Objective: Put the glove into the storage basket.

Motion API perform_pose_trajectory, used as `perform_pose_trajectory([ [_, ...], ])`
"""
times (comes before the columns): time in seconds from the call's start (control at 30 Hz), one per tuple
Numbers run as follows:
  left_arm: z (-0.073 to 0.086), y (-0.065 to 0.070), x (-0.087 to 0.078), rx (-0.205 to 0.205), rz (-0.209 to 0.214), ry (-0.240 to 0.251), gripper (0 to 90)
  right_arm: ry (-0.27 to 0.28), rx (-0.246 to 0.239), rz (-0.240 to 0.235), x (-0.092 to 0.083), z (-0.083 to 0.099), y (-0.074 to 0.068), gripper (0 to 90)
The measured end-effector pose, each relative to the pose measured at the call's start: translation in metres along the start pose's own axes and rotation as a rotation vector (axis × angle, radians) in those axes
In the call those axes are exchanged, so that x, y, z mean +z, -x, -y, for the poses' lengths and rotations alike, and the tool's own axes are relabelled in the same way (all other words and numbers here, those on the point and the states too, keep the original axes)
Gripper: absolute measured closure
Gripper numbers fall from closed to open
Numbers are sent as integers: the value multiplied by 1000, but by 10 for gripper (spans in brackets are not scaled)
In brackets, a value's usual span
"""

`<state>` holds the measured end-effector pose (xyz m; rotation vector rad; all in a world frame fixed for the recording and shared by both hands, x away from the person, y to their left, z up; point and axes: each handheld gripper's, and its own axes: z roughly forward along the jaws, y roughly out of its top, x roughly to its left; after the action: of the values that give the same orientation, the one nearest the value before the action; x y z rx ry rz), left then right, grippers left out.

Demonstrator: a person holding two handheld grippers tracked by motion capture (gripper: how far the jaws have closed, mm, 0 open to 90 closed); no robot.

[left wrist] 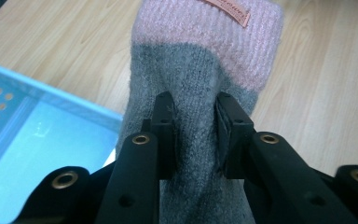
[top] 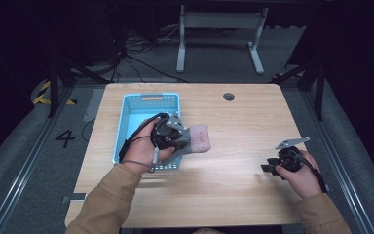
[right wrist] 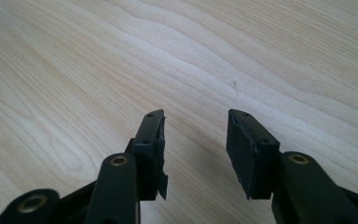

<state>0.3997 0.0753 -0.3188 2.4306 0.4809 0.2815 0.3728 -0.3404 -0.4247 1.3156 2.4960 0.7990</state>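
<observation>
A grey sock with a pink cuff (left wrist: pixel 205 51) hangs between the jaws of my left gripper (left wrist: pixel 193 135), which is shut on its grey part. In the high view the sock (top: pixel 198 138) is held off the table beside the right wall of a light blue basket (top: pixel 121 124), with the left gripper (top: pixel 187 141) at the basket's front right corner. My right gripper (right wrist: pixel 193 140) stands open with nothing between its fingers, low over bare wood. In the high view the right gripper (top: pixel 267 167) is near the table's right front, pointing left.
The wooden table (top: pixel 243 126) has a round cable hole (top: pixel 229 96) at the back. Its right edge lies close beyond the right hand. A white table frame (top: pixel 219 34) stands on the floor behind.
</observation>
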Motion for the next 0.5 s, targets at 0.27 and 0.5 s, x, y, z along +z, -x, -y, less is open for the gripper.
perform_pose_trajectory([
  [0.27,18,-21,-10,-16,-25,1,725,-14,-40,9,0,2,-1,580],
  [0.5,33,-39,-17,-59,-30,17,724,-8,-47,18,-3,6,-4,571],
])
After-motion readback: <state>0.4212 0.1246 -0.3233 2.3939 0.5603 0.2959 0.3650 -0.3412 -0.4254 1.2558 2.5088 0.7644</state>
